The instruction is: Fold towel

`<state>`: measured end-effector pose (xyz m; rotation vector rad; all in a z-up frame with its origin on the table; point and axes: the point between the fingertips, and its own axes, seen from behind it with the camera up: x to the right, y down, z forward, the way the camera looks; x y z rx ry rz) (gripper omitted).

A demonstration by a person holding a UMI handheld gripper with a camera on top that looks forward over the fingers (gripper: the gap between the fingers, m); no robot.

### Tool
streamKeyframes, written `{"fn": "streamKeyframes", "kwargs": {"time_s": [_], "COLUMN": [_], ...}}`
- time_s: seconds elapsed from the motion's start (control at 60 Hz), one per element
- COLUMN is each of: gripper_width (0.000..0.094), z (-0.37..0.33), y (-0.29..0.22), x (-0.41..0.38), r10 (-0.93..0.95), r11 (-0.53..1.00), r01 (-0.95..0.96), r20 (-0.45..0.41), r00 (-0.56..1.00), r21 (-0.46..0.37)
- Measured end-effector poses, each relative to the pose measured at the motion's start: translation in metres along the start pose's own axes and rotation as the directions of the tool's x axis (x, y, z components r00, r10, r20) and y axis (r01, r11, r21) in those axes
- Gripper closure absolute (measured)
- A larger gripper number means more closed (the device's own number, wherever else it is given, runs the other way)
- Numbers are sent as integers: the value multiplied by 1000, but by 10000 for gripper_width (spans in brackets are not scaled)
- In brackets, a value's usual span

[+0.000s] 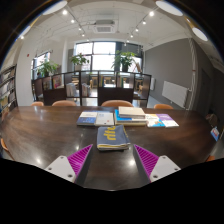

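Note:
A folded towel [112,136], grey-blue with yellow markings and a yellow edge, lies on the dark wooden table [40,135] just ahead of my fingers, centred between them. My gripper [112,160] is open, its two purple pads [79,158] spread wide to either side, with bare table between them. Nothing is held.
Beyond the towel lie several flat items: a blue one [96,118], a stack of books [131,114] and coloured sheets [162,121]. Orange chairs [117,103] stand along the far side of the table. Shelves with plants [48,70] and windows are at the back.

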<state>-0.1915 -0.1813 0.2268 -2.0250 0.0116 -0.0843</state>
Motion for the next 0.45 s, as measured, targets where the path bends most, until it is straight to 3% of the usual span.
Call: {"fn": "streamKeyframes", "kwargs": {"time_s": [0.15,0.45], "gripper_width": [140,140], "z": [-37,-66], "y": [26,32], "x": [0,-20], "r10": [6,34], "r11": [999,999], "r01": [-8,-34], "r20": [-33,-4], "r00": [999,999], "r21": [-32,-11]}}
